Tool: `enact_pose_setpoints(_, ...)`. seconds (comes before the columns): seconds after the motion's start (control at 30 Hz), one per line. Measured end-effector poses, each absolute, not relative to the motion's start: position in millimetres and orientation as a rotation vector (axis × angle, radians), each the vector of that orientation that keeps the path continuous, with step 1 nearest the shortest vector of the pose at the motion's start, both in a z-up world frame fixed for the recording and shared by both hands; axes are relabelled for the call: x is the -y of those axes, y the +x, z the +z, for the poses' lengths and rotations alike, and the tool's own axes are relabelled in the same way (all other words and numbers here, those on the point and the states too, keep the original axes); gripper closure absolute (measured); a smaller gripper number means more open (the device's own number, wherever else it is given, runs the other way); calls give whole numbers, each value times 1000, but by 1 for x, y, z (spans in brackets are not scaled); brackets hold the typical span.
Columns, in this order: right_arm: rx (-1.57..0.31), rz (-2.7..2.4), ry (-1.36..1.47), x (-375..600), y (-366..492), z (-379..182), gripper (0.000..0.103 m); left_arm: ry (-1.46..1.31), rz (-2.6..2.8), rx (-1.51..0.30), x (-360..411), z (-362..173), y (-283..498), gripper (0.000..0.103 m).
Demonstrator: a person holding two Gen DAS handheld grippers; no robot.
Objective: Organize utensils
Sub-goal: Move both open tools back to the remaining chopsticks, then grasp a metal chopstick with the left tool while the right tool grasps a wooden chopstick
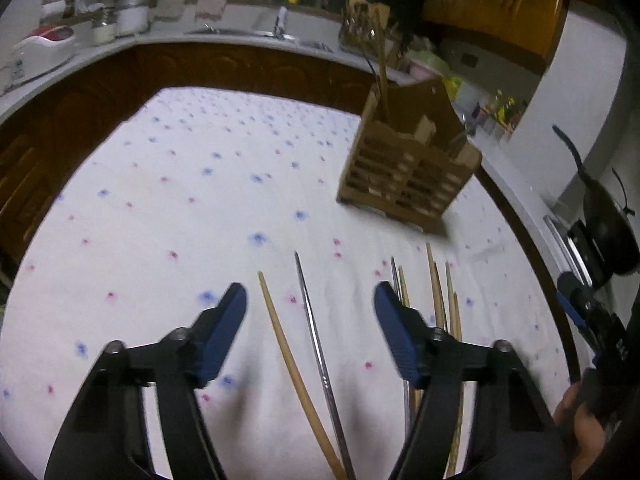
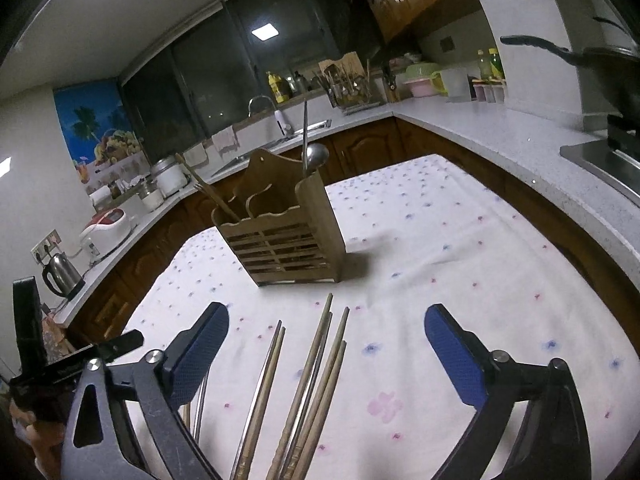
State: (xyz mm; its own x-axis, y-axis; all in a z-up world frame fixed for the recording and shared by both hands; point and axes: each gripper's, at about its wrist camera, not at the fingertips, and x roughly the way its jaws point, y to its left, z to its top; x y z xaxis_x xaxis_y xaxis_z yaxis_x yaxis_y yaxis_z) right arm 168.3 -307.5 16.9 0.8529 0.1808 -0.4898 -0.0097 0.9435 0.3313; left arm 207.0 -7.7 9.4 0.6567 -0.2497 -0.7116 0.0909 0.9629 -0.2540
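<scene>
- My left tool (image 1: 310, 306) has its blue pads apart, with one wooden chopstick (image 1: 280, 344) and one thin metal chopstick (image 1: 316, 336) lying between them on the cloth; neither pad touches either stick.
- My right tool (image 2: 326, 330) stands wide open above a bundle of wooden chopsticks (image 2: 320, 368) that fans out toward the far side, and nothing is gripped.
- The wooden utensil holder (image 2: 280, 240) stands upright on the cloth, beyond the chopsticks.
- Only the right view shows the holder's contents clearly: a metal ladle (image 2: 314, 156) and a tall metal rod in the right compartment, and wooden chopsticks leaning out of the left one.
- Only the left view shows the lone pair set apart to the left of the bundle; at its right edge are my right tool, blurred, and a black pan on the stove.
- The right view alone shows a kettle (image 2: 62, 272) and a red-and-white cooker (image 2: 106, 226) on the left counter, a tropical poster, dark windows and a ceiling lamp.
- I can read no writing; the small print on the tool's mount is too blurred.
- The worktop carries a white cloth (image 1: 192, 184) dotted with blue and pink flowers, ringed by a pale L-shaped counter with brown cabinets and a sink on the far side.
</scene>
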Motion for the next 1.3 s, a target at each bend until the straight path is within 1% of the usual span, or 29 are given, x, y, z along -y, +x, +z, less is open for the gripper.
enact_pose_setpoints(0.13, -583, 99, 323, 306, 177, 10, 20, -198, -201, -869, 13, 0, 212, 47)
enact_pose_setpoints(0.2, -603, 99, 323, 306, 181, 5, 25, -196, -203, -884, 14, -3, 215, 53)
enact_pose_setpoints(0.27, -631, 99, 325, 305, 186, 0, 35, -194, -202, -899, 15, -6, 220, 57)
enact_pose_setpoints(0.3, -644, 100, 326, 304, 189, -3, 37, -195, -202, -908, 16, -7, 222, 59)
enact_pose_setpoints(0.37, -676, 100, 321, 302, 197, -10, 48, -198, -206, -924, 17, -11, 227, 61)
enact_pose_setpoints(0.4, -691, 101, 319, 301, 201, -13, 49, -197, -210, -933, 18, -13, 231, 65)
enact_pose_setpoints(0.47, -726, 103, 307, 298, 212, -21, 56, -192, -213, -948, 21, -17, 236, 70)
enact_pose_setpoints(0.6, -776, 106, 297, 294, 230, -34, 65, -175, -213, -982, 26, -26, 250, 77)
enact_pose_setpoints(0.67, -799, 102, 288, 292, 241, -41, 71, -171, -212, -999, 29, -30, 256, 79)
enact_pose_setpoints(0.77, -830, 93, 280, 291, 256, -50, 77, -162, -206, -1022, 31, -37, 266, 79)
enact_pose_setpoints(0.87, -854, 82, 264, 290, 268, -57, 80, -161, -205, -1047, 33, -45, 274, 79)
enact_pose_setpoints(0.97, -884, 81, 244, 287, 278, -64, 84, -149, -213, -1077, 39, -55, 279, 86)
enact_pose_setpoints(1.03, -885, 74, 215, 282, 282, -67, 85, -114, -206, -1060, 44, -55, 278, 88)
enact_pose_setpoints(1.17, -887, 49, 130, 273, 282, -68, 89, -62, -202, -1042, 52, -56, 277, 97)
enact_pose_setpoints(1.3, -885, 34, 90, 270, 282, -68, 94, -46, -201, -1033, 55, -55, 274, 97)
